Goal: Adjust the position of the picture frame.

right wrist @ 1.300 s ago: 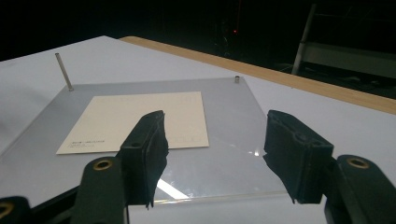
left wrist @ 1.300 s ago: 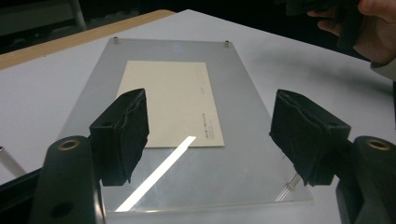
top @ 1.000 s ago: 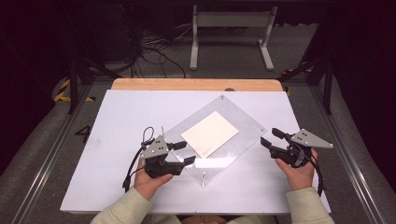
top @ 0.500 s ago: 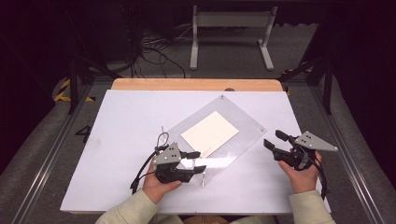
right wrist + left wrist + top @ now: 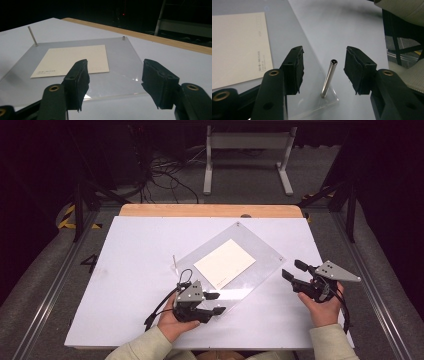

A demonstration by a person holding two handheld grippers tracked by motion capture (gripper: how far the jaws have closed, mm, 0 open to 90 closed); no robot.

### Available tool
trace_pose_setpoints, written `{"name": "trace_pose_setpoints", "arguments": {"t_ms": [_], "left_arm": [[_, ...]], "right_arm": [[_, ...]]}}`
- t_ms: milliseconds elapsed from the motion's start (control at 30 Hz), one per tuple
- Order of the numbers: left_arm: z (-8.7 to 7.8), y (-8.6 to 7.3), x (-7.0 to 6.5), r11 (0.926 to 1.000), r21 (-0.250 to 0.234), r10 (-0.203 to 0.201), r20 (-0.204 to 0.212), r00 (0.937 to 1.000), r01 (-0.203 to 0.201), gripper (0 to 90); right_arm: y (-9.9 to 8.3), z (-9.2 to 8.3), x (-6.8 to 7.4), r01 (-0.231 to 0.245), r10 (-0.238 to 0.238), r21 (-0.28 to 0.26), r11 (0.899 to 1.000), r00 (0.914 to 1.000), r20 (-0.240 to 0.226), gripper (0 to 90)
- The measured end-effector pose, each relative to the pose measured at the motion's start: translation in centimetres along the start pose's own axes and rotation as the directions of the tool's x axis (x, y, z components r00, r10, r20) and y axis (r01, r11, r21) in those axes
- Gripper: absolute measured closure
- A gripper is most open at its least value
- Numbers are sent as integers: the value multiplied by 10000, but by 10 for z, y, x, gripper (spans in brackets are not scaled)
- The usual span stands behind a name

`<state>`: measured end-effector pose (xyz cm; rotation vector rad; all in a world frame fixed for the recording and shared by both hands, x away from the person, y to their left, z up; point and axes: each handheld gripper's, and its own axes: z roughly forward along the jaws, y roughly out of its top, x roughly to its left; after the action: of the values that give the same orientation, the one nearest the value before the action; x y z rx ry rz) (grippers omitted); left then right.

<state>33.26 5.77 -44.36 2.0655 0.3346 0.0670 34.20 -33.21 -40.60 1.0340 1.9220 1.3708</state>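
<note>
Left gripper has been closing its jaws around the metal pin at the acrylic sheet's near corner — pads not touching yet. Right gripper sits spread beside the sheet, empty.

This looks like a lab or test room, not a home. A big white table with a wooden strip along its far edge stands on grey floor. Metal rails run past its left and right edges. Black cables lie tangled beyond the far edge, beside a white metal stand. The room around is dark.
</note>
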Motion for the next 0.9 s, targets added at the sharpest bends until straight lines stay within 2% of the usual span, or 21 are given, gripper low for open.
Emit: {"name": "trace_pose_setpoints", "arguments": {"t_ms": [200,400,467,500,533,633,700,900], "left_arm": [[12,-3,-4,9961,859,203,-18,9998,-201,552],[17,-5,-5,9928,1193,141,35,9999,-144,656],[17,-6,-5,9921,1245,174,57,9998,-179,728],[16,-5,-5,9916,1280,222,-171,9996,-199,795],[16,-5,-5,9916,1280,222,-171,9996,-199,828],[14,-5,-4,9914,1299,155,-130,9998,-136,839],[13,-4,-6,9903,1360,326,-291,9990,-283,843],[0,-4,0,9893,1459,116,-483,9988,-45,846]], "right_arm": [[0,1,0,26,-26,3,10000,10000,-22,375],[0,1,0,23,-23,14,10000,10000,-32,375],[0,1,0,16,-16,19,10000,10000,-43,375],[0,1,0,20,-20,19,10000,10000,-49,375],[0,1,0,20,-20,19,10000,10000,-49,375],[0,1,0,17,-17,22,10000,10000,-52,375],[0,1,0,15,-15,13,10000,10000,-66,376],[1,2,-1,0,0,53,10000,9999,-114,387]]}}
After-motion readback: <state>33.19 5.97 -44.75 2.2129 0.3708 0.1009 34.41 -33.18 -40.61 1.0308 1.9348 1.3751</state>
